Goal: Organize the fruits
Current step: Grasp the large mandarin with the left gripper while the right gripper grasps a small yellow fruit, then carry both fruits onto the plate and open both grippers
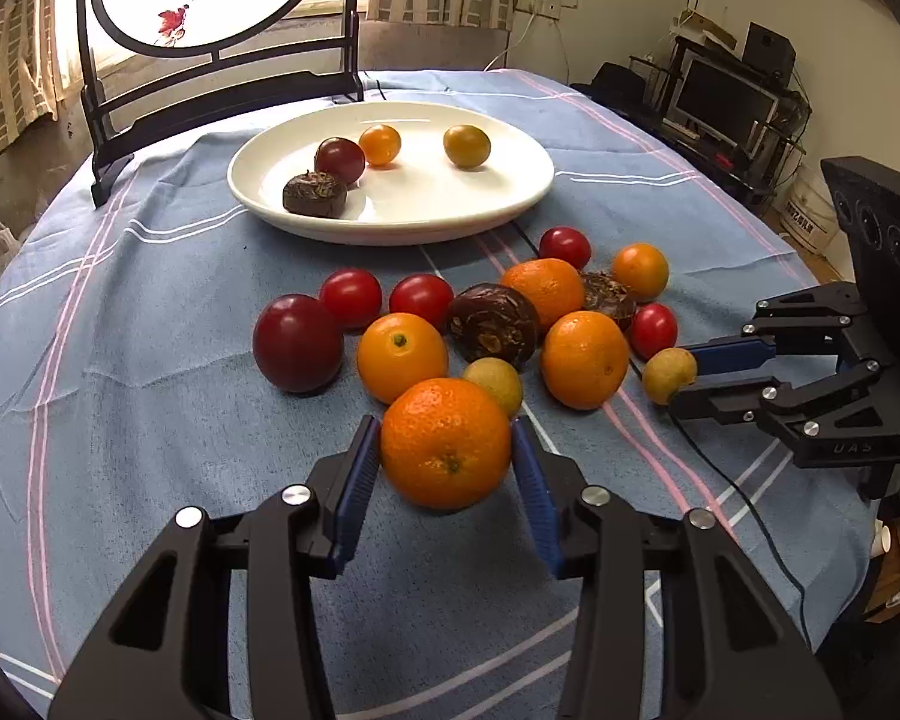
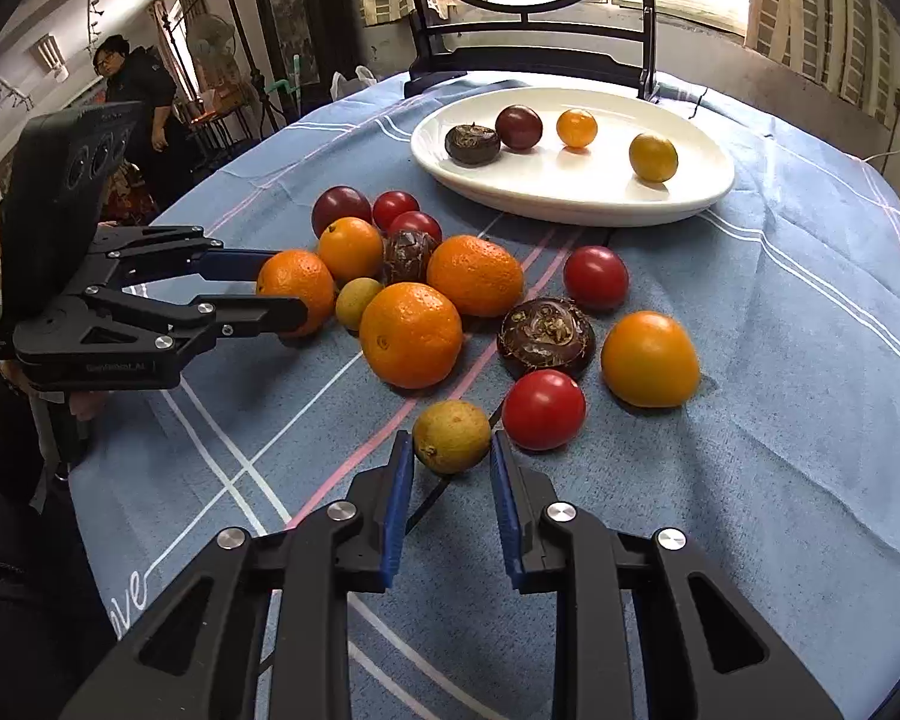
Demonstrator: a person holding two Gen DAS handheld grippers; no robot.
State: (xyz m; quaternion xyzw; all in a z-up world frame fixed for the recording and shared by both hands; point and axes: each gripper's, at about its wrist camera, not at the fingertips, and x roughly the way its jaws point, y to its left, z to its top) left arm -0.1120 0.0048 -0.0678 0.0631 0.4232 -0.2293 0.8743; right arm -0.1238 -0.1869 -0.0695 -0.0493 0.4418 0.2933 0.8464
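My left gripper (image 1: 447, 450) is shut on an orange mandarin (image 1: 446, 443), its blue pads against both sides; the mandarin also shows in the right wrist view (image 2: 297, 288). My right gripper (image 2: 452, 450) is shut on a small yellow-green fruit (image 2: 452, 435), seen from the left too (image 1: 669, 375). A white plate (image 1: 510, 192) at the back holds a dark plum, a brown chestnut-like fruit and two small orange-yellow fruits. A loose pile of red tomatoes, mandarins and brown fruits (image 1: 492, 321) lies between plate and grippers.
A blue striped cloth (image 1: 120, 360) covers the round table. A dark chair (image 1: 210, 78) stands behind the plate. A black cable (image 1: 750, 510) runs over the cloth at the right. A person (image 2: 144, 102) stands beyond the table's left side.
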